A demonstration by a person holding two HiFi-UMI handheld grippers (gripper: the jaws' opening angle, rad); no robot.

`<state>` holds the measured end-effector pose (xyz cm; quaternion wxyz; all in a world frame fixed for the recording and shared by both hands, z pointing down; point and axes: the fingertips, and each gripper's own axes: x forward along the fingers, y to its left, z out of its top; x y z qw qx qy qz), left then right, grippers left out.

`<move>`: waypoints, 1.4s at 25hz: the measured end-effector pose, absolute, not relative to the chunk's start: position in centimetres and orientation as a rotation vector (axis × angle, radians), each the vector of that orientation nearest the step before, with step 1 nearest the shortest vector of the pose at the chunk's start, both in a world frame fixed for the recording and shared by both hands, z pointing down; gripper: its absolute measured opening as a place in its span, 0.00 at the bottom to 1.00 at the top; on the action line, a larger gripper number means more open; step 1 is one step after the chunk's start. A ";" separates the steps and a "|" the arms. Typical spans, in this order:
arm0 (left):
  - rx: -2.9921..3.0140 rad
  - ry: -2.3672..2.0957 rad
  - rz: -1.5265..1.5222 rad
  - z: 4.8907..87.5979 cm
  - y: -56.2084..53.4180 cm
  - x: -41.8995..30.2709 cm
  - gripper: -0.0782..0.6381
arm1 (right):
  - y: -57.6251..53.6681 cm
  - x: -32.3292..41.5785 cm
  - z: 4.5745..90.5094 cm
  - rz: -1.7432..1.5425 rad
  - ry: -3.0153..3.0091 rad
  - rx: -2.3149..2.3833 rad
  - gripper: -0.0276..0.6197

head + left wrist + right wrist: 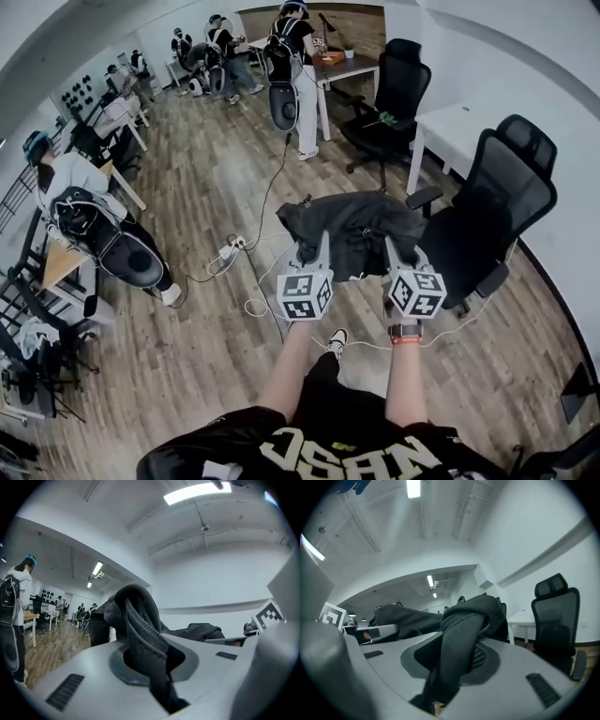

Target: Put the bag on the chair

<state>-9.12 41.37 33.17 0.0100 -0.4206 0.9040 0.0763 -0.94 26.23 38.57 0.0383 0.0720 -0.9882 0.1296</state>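
A dark grey bag hangs in the air in front of me, held up between both grippers. My left gripper is shut on the bag's zippered edge. My right gripper is shut on a fold of the bag's fabric. The black mesh office chair stands just to the right of the bag, its seat partly hidden behind the bag's right end. The chair's tall back shows at the right of the right gripper view.
A white desk stands behind the chair, with a second black chair further back. Cables and a power strip lie on the wood floor to the left. Several people stand or sit by desks at the far left and back.
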 end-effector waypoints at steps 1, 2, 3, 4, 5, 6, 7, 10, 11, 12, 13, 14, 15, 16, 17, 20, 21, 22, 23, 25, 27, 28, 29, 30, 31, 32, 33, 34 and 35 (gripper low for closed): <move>-1.324 2.816 0.234 33.2 40.5 -10.3 0.16 | 25.5 -2.1 38.7 0.393 -3.023 0.217 0.21; -1.335 2.809 0.233 33.2 39.6 -11.6 0.16 | 24.7 -3.2 38.6 0.387 -3.018 0.214 0.21; -1.345 2.802 0.241 33.0 38.8 -12.9 0.16 | 23.7 -4.5 38.4 0.382 -3.016 0.212 0.22; -1.350 2.796 0.257 32.7 38.0 -14.3 0.16 | 22.9 -5.8 38.1 0.376 -3.017 0.209 0.22; -1.350 2.791 0.275 32.4 37.3 -15.7 0.16 | 22.3 -7.1 37.6 0.364 -3.021 0.208 0.22; -1.345 2.787 0.293 32.0 36.7 -17.2 0.16 | 21.8 -8.3 37.0 0.348 -3.026 0.210 0.22; -1.339 2.784 0.312 31.6 36.1 -18.6 0.16 | 21.3 -9.6 36.5 0.333 -3.030 0.213 0.22; -1.362 2.778 0.322 31.0 33.5 -22.2 0.16 | 19.4 -13.3 35.7 0.316 -3.030 0.250 0.22; -1.388 2.773 0.311 31.1 32.5 -23.1 0.16 | 18.6 -14.3 35.8 0.316 -3.023 0.270 0.22; -1.413 2.766 0.305 31.2 31.7 -23.9 0.16 | 17.8 -15.2 36.0 0.317 -3.017 0.289 0.22; -1.433 2.760 0.306 31.4 31.0 -24.9 0.16 | 17.2 -16.2 36.2 0.317 -3.014 0.307 0.22; -1.445 2.757 0.312 31.5 30.4 -26.1 0.16 | 16.7 -17.2 36.2 0.320 -3.014 0.321 0.22; -1.454 2.755 0.318 31.6 29.9 -27.4 0.16 | 16.4 -18.2 36.4 0.325 -3.012 0.329 0.22; -1.462 2.753 0.323 31.8 29.4 -28.6 0.16 | 16.1 -19.1 36.7 0.332 -3.006 0.335 0.22; -1.472 2.751 0.329 31.9 28.8 -29.7 0.16 | 15.7 -19.9 37.1 0.338 -3.000 0.345 0.23; -1.516 2.742 0.358 32.4 26.1 -31.8 0.16 | 13.9 -20.9 38.1 0.372 -2.978 0.424 0.23; -1.547 2.735 0.365 32.6 24.7 -32.0 0.16 | 13.0 -20.9 38.4 0.388 -2.968 0.471 0.23; -1.587 2.722 0.362 32.7 23.3 -32.1 0.16 | 12.2 -20.7 38.6 0.402 -2.957 0.524 0.23; -1.630 2.704 0.354 32.7 21.9 -32.2 0.16 | 11.3 -20.4 38.7 0.410 -2.948 0.574 0.23; -1.705 2.668 0.348 32.7 19.4 -32.1 0.16 | 9.5 -19.7 38.6 0.411 -2.940 0.659 0.23; -1.776 2.641 0.365 33.0 16.5 -31.9 0.16 | 7.2 -18.7 38.8 0.414 -2.932 0.731 0.23; -1.817 2.626 0.370 33.2 14.8 -31.5 0.16 | 5.8 -18.1 39.0 0.417 -2.925 0.770 0.23; -1.862 2.607 0.368 33.6 13.0 -30.9 0.16 | 4.4 -17.3 39.2 0.422 -2.916 0.815 0.23; -1.908 2.585 0.361 34.0 11.2 -30.1 0.16 | 2.9 -16.4 39.5 0.430 -2.906 0.862 0.23; -1.952 2.561 0.353 34.4 9.4 -29.4 0.16 | 1.5 -15.6 39.8 0.442 -2.896 0.909 0.23; -1.993 2.539 0.344 34.7 7.6 -28.7 0.16 | 0.0 -14.8 40.2 0.456 -2.886 0.952 0.24; -2.028 2.518 0.335 35.0 5.9 -28.1 0.16 | -1.5 -14.0 40.5 0.470 -2.876 0.988 0.24; -2.061 2.499 0.324 35.3 4.1 -27.5 0.16 | -2.9 -13.3 40.8 0.481 -2.868 1.019 0.24; -2.092 2.478 0.309 35.5 2.4 -26.8 0.16 | -4.5 -12.5 41.1 0.490 -2.861 1.046 0.24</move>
